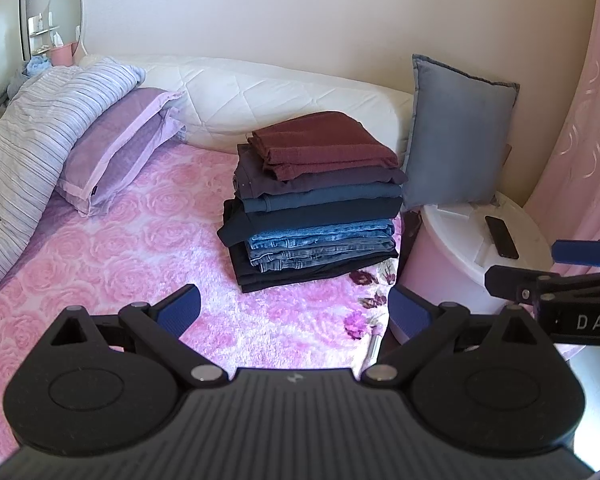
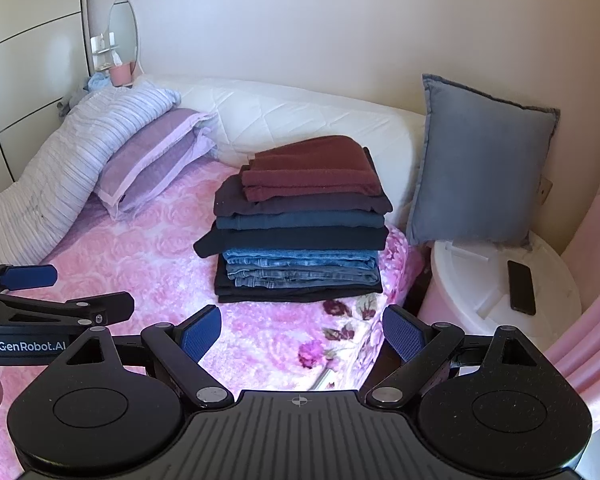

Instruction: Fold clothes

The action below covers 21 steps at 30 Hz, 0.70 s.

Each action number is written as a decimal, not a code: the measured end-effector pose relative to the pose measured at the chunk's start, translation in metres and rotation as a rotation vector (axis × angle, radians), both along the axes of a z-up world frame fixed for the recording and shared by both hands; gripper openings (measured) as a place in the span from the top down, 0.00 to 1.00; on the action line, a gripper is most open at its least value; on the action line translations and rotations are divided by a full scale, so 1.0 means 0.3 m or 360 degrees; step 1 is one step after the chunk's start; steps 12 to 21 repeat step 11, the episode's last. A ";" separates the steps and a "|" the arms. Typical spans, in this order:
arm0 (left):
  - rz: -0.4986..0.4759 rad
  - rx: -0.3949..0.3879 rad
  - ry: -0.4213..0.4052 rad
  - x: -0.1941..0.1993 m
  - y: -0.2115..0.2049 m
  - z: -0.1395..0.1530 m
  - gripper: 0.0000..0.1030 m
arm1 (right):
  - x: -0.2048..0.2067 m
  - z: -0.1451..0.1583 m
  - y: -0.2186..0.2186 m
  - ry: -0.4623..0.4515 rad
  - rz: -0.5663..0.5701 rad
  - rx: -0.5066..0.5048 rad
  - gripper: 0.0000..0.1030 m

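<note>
A stack of folded clothes (image 1: 316, 200) sits on the pink rose-patterned bed (image 1: 112, 264), with a maroon garment (image 1: 324, 146) on top, dark and blue items under it, and folded jeans (image 1: 320, 248) near the bottom. The stack also shows in the right wrist view (image 2: 300, 232). My left gripper (image 1: 294, 312) is open and empty, above the bed in front of the stack. My right gripper (image 2: 302, 330) is open and empty, beside the left one. Each gripper shows at the edge of the other's view.
A lilac pillow (image 1: 116, 148) and a striped duvet (image 1: 32, 128) lie at the left. A white headboard cushion (image 1: 268, 92) is behind the stack. A grey cushion (image 1: 456, 132) leans at the right, above a white round stand (image 1: 468, 248) with a black phone (image 1: 501, 236). A pink curtain (image 1: 588, 120) hangs at the far right.
</note>
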<state>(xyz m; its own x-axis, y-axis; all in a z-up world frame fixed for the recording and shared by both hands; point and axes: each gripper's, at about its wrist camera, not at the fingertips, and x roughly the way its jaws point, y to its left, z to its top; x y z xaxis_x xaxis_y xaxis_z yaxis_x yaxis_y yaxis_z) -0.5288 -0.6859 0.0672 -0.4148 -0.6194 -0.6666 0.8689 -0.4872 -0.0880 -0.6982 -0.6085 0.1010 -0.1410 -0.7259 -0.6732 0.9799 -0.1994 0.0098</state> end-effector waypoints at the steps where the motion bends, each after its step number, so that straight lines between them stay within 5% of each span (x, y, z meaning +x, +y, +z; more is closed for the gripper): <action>1: 0.0000 0.0004 -0.0001 -0.001 -0.002 -0.001 0.04 | 0.000 0.000 -0.001 0.0001 0.0001 -0.0002 0.12; 21: -0.0008 -0.0006 -0.0006 -0.006 -0.002 -0.018 0.04 | 0.001 -0.004 -0.013 0.0027 0.0007 0.0003 0.12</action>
